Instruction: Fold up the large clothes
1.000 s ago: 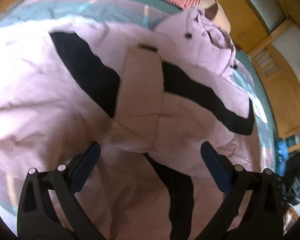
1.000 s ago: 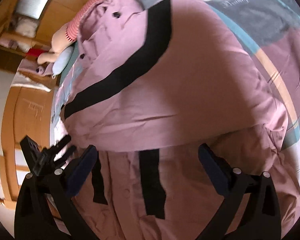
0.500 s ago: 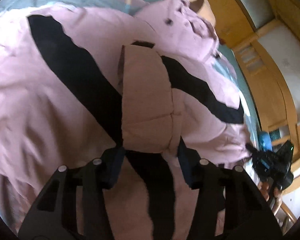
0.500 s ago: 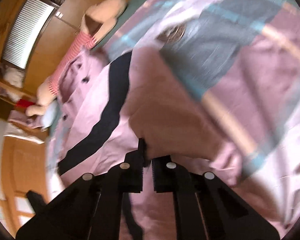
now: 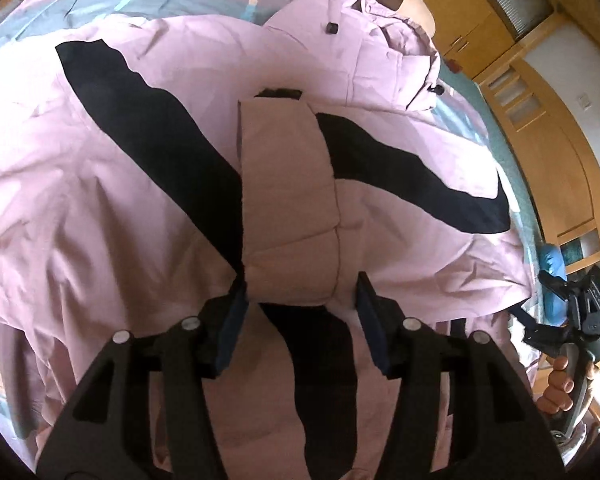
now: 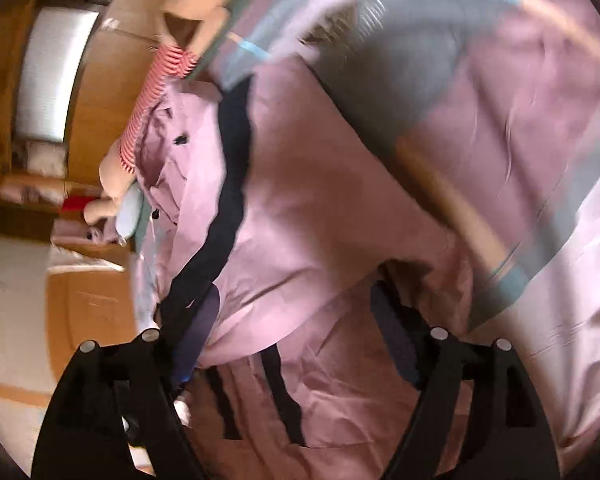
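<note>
Left gripper [image 5: 300, 304] stands at a middling width, its jaws having just been opening a little, and the near end of the folded-in sleeve [image 5: 288, 200] lies between them. One pad looks to be against the sleeve's edge, while the other stands clear of it, so I judge nothing is pinched. The sleeve's long axis runs straight away from this claw, up the middle of the pink jacket [image 5: 100, 200] toward the hood [image 5: 380, 40] at the far end. The jacket lies spread flat on the striped bed cover [image 6: 500, 120], with its black bands slanting out to either side of the sleeve.

Right gripper [image 6: 296, 320] has just been opening and now stands wide. The jacket's folded side edge bulges between its fingers, but the pads do not press on it, though that view is blurred. It sits at the jacket's side, well apart from the sleeve.

The left hand is plainly the nearer to the sleeve end, and any next fold along the jacket's length would likely follow that same axis, from the hem toward the hood
</note>
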Available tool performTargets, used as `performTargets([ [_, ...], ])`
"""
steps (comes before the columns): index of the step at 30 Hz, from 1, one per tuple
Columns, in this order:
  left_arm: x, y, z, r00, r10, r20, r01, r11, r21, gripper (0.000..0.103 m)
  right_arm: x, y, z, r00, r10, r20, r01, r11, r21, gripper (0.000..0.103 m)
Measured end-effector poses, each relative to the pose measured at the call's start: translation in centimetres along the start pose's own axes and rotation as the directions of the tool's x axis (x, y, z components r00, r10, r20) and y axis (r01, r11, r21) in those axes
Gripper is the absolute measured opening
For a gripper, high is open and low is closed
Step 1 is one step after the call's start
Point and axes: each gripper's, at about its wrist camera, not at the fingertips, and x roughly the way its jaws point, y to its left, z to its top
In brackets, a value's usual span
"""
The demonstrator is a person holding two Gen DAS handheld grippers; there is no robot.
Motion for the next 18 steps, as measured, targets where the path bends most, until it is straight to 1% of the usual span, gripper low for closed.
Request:
performTargets([
  [1,0.1,0.0,0.0,1.000,0.002,-0.002,-0.002,1.000,-0.001,0.054,-0.6,-0.6,0.2,0.999,0.005,0.049,-0.007,0.999,0.043,0.075],
  [2,0.2,0.1,0.0,1.000,0.006,-0.006,-0.006,1.000,-0.002,0.055,-1.8,-0.8,0.5,0.991,-0.029,0.129,0.021,0.998,0.060,0.069],
  [3,0.3,0.2,0.0,1.000,0.006,-0.008,-0.006,1.000,-0.003,0.055,-3.3,-0.8,0.7,0.976,-0.077,0.203,0.066,0.996,0.060,0.066],
  [4,0.3,0.3,0.0,1.000,0.004,-0.011,-0.004,1.000,-0.006,0.055,-3.7,-1.0,1.0,0.976,-0.085,0.202,0.072,0.995,0.074,0.059],
  [5,0.4,0.4,0.0,1.000,-0.009,-0.017,0.009,1.000,-0.008,0.057,-3.6,-1.3,1.0,0.977,-0.089,0.194,0.073,0.993,0.089,0.056],
  [6,0.5,0.3,0.0,1.000,-0.013,-0.022,0.012,1.000,-0.007,0.057,-3.5,-1.5,0.8,0.976,-0.113,0.187,0.096,0.990,0.099,0.055],
  [8,0.5,0.0,-0.1,1.000,0.010,-0.018,-0.009,1.000,0.012,0.057,-3.4,-1.1,0.6,0.968,-0.175,0.180,0.165,0.984,0.073,0.054],
  [10,0.5,-0.4,0.0,0.999,0.033,-0.014,-0.033,0.999,0.025,0.058,-4.1,-0.4,0.3,0.959,-0.220,0.177,0.216,0.975,0.044,0.054],
  [11,0.4,-0.4,0.1,0.999,0.035,-0.012,-0.035,0.999,0.021,0.059,-4.7,-0.1,0.0,0.951,-0.249,0.183,0.245,0.969,0.041,0.056],
  [12,0.3,-0.3,0.1,0.999,0.035,-0.011,-0.035,0.999,0.018,0.059,-6.0,0.2,-0.5,0.922,-0.307,0.234,0.303,0.951,0.055,0.056],
  [13,0.2,-0.1,0.2,0.999,0.041,-0.010,-0.040,0.999,0.011,0.060,-7.2,0.3,-1.1,0.889,-0.351,0.295,0.348,0.935,0.064,0.056],
  [14,0.2,0.1,0.2,0.999,0.048,-0.009,-0.048,0.999,0.006,0.062,-8.3,0.7,-1.7,0.846,-0.389,0.365,0.396,0.916,0.061,0.056],
  [15,0.3,0.2,0.2,0.999,0.048,-0.010,-0.048,0.999,0.003,0.063,-9.1,1.8,-2.3,0.800,-0.409,0.440,0.444,0.896,0.025,0.056],
  [16,0.4,0.3,0.2,0.999,0.047,-0.013,-0.047,0.999,-0.002,0.063,-9.0,3.1,-2.5,0.784,-0.390,0.483,0.469,0.882,-0.050,0.056],
  [17,0.3,0.4,0.1,0.999,0.048,-0.012,-0.048,0.999,-0.003,0.064,-8.4,4.3,-2.6,0.807,-0.343,0.482,0.456,0.879,-0.139,0.056],
  [18,0.3,0.3,0.0,0.999,0.053,-0.011,-0.053,0.999,-0.001,0.064,-7.5,4.9,-2.6,0.847,-0.289,0.446,0.411,0.888,-0.207,0.056],
])
